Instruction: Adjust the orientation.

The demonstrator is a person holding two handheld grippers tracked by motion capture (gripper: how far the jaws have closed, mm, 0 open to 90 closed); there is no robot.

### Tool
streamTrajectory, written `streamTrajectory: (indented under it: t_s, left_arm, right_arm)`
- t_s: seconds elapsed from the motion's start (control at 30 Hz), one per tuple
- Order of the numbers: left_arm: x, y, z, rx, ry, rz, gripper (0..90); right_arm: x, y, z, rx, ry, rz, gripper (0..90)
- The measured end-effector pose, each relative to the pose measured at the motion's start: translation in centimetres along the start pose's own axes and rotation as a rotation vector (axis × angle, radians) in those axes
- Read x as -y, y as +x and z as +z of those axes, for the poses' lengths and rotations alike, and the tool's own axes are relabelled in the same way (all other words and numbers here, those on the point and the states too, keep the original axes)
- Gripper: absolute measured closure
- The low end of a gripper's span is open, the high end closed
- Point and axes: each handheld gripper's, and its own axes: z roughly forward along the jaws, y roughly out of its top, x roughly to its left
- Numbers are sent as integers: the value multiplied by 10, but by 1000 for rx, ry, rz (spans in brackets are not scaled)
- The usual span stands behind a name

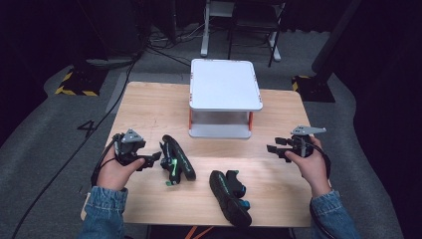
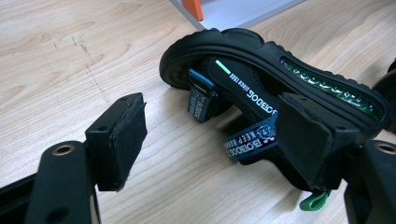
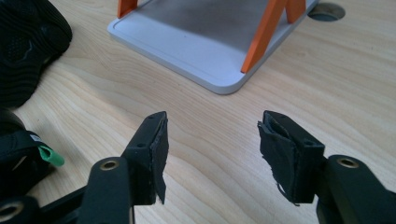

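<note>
The left gripper (image 1: 152, 158) stands at the near left of the bench (image 1: 149, 107), held in the person's left hand (image 1: 117, 172), with its jaws apart and nothing clamped between them. In the left gripper view the bare wood shows between the two pads; the right-hand pad sits just in front of the sandal's strap, and whether it touches the strap cannot be told. That black sandal (image 1: 176, 158) lies on its side just beside the gripper's tips, sole edge up, with a green strip along the sole, a printed strap and a small green tab (image 2: 314, 201) near the pad.

The right gripper (image 1: 274, 148) is at the near right of the bench, held in the right hand (image 1: 312, 167), its jaws spread wide and empty, pointing toward the middle. In the right gripper view only bare wood lies between its pads.

A second black sandal (image 1: 230, 195) lies near the front edge, between the two hands and well apart from the right gripper; it has a blue tab at its near end.

Farther back, at the middle of the bench, stands a white two-tier stand (image 1: 225, 84) with orange legs (image 3: 261, 37), apart from both grippers and both sandals.
</note>
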Motion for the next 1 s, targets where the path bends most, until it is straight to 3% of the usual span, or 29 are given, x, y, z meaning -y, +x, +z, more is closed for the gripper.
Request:
streamTrajectory:
  t_s: [0.07,0.2,0.37,0.4,0.5,0.53,0.63,0.77,0.8,0.83,0.87,1.0]
  left_arm:
    - [-1,0,0,0,1,3,256]
    - [-2,-2,1,6,6,13,257]
    - [-3,-4,3,15,9,21,256]
    - [-3,-4,3,16,12,21,257]
    - [-3,-4,3,19,13,25,257]
    - [-3,-4,4,19,10,25,256]
    - [-3,-5,5,21,16,25,257]
    - [-3,-4,6,22,25,33,256]
    - [-3,-4,6,22,25,35,256]
    - [-3,-4,6,22,25,35,256]
    - [-3,-5,6,20,20,27,256]
    - [-3,-4,7,22,25,27,256]
  right_arm:
    - [-1,3,0,-27,15,24,440]
    - [-4,12,1,-45,33,-24,416]
    - [-8,24,1,-69,51,-31,403]
    - [-10,33,3,-93,67,-55,395]
    - [-12,43,6,-122,89,-90,382]
    - [-13,55,10,-159,122,-131,381]
    - [-14,63,12,-191,140,-150,382]
    - [-13,87,18,-293,233,-208,383]
    - [-12,97,19,-331,280,-229,383]
    - [-12,97,19,-331,280,-229,383]
    - [-11,104,19,-356,321,-256,384]
    - [-7,113,21,-394,391,-287,385]
